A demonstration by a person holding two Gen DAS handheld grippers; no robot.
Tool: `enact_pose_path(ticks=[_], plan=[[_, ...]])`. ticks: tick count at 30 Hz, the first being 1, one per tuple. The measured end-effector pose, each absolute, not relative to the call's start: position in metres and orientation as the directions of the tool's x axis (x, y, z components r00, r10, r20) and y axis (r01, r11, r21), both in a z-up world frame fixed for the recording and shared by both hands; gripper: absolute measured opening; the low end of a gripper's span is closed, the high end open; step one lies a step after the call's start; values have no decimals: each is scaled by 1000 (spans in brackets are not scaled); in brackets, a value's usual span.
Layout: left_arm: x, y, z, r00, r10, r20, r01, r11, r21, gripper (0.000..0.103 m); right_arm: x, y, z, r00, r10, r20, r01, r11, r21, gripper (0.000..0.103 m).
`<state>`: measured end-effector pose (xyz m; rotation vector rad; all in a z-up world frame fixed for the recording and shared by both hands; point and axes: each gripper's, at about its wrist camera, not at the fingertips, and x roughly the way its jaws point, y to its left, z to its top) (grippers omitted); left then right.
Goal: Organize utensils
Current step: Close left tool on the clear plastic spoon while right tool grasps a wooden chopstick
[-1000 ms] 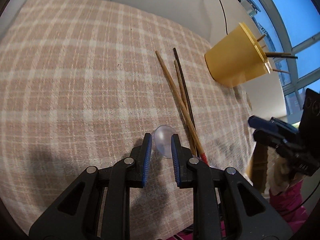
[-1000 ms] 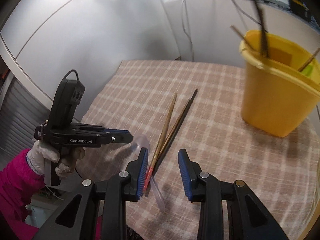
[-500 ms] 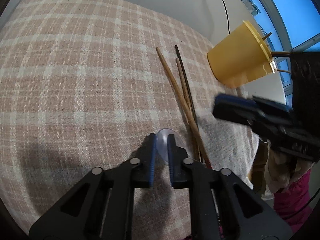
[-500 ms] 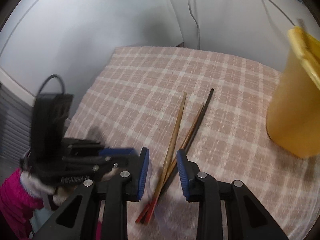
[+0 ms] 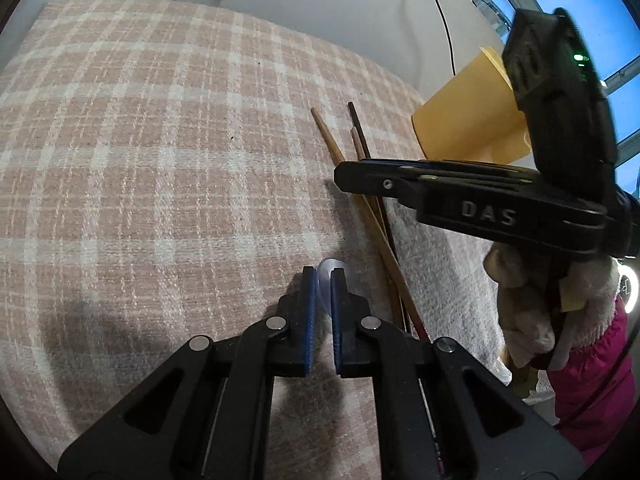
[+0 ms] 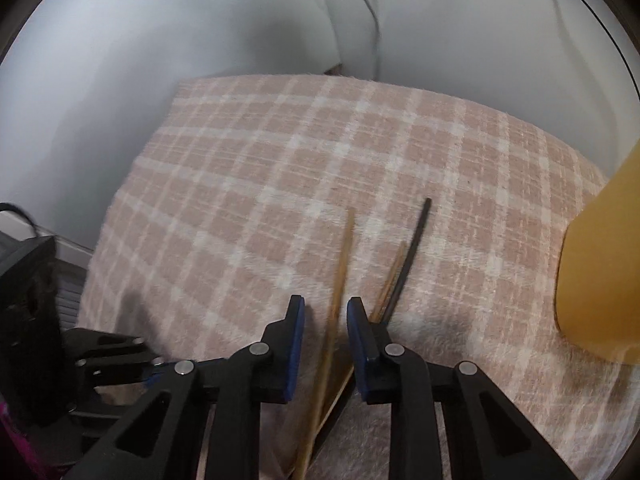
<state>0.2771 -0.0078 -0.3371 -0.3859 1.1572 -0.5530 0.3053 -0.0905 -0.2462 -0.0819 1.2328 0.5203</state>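
Note:
My left gripper is shut on a clear plastic spoon, whose bowl sticks out past the fingertips just above the checked cloth. Three chopsticks lie side by side on the cloth: two light wooden ones and a dark one. My right gripper is open and low over them, with one wooden chopstick between its jaws. In the left wrist view the right gripper reaches in from the right, over the chopsticks. A yellow cup stands at the far right.
The yellow cup is close to the right gripper's right side. White walls and a hanging cable stand behind the table. The table's near edge runs just under both grippers. The person's gloved hand holds the right gripper.
The left gripper has closed on the clear spoon. The right gripper has moved forward and down over the chopsticks and narrowed its jaws around one wooden chopstick.

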Motion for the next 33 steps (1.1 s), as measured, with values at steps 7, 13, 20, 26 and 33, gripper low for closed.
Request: enact_pose_path(ticks=[7,13,20,26,33], plan=[[281,12,-348,303,-594,-745,207,804,-557,4,306,-84,-253,246,309,-918,-436,882,180,11],[278,38,-355,308,-590,-746,203,807,-554,4,304,-90,-251,244,336,-910,-434,877,207,6],[267,58,-357,315,-576,-755,202,817,-540,4,301,-96,-250,246,345,-906,-433,875,216,4],[253,59,-353,328,-557,-763,203,830,-519,5,299,-101,-246,252,356,-900,-428,875,226,4],[250,42,-355,345,-535,-771,203,845,-496,5,298,-100,-247,255,356,-899,-432,874,223,4]])
